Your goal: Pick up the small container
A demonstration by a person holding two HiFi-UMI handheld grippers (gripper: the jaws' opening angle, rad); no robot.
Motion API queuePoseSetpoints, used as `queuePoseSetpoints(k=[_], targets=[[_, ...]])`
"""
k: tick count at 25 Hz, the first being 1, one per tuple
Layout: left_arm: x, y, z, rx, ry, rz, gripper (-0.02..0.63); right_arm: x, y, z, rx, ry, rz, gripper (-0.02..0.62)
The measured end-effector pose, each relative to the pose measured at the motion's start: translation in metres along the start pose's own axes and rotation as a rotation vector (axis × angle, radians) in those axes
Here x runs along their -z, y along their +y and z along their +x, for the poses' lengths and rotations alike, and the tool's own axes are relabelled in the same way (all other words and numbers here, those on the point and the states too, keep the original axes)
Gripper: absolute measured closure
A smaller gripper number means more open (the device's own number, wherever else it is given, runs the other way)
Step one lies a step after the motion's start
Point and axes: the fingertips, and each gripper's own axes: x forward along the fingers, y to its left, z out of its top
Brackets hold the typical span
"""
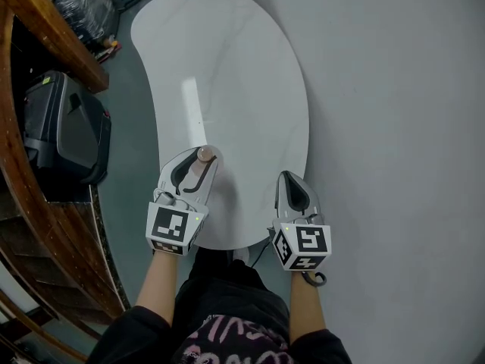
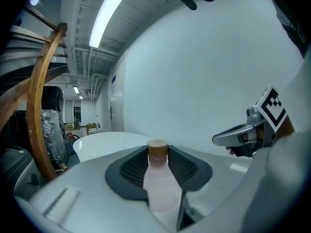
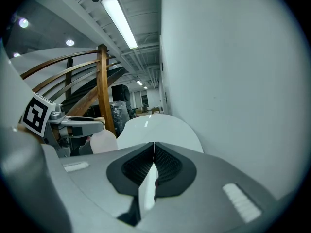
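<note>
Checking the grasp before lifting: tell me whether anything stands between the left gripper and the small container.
Nothing visible does. The small container sits directly in the left gripper, whose jaws are closed on its sides. The right gripper is shut, empty and off to the side, above the white table.

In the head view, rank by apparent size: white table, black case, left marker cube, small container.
1. white table
2. black case
3. marker cube on the left tool
4. small container, only its top showing

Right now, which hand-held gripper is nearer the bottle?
Left. The left hand-held gripper is shut on the bottle; the right hand-held gripper sits apart, to its right, shut, empty.
</note>
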Motion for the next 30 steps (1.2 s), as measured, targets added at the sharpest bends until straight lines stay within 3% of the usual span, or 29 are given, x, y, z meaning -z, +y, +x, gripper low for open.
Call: queuePoseSetpoints(k=[30], targets=[[-0.043,-0.027,-0.027,0.013,-0.067,0.033,0.475,-0.044,-0.004,-0.034,0.015,-0.115,-0.014,0.584]])
